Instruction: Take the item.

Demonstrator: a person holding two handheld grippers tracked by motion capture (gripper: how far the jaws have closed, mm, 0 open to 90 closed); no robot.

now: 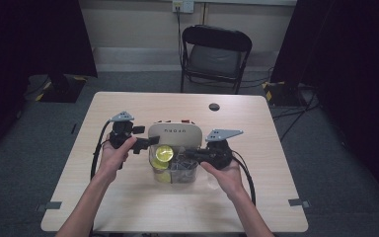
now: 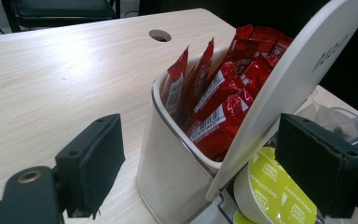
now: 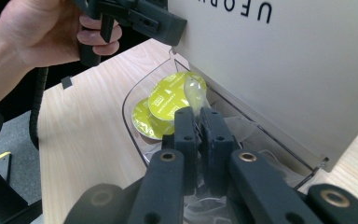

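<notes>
The left gripper (image 1: 145, 143) has its jaws spread wide to either side of the organiser's cream lid (image 2: 289, 84), which stands tilted open; whether a pad bears on the lid edge cannot be told. The right gripper (image 3: 198, 128) is clenched on a thin clear plastic wrapper (image 3: 193, 95), held above the clear front compartment (image 3: 133, 100). Judged step: drawing one item out of the box while the lid is kept up. To do it well, the lid should be held steady and high so it does not drop on the right jaws, and the wrapper lifted straight up, clear of the compartment wall. The wrapper is slack and may slip or drag neighbours along. Contents: the white rear compartment (image 2: 168, 154) holds red sachets (image 2: 214, 107) standing upright and packed close; the clear front compartment holds yellow-green cappuccino capsules (image 3: 168, 102) at one end and more clear wrapped items (image 3: 261, 163) beside them. The box sits mid-table (image 1: 128, 207).
</notes>
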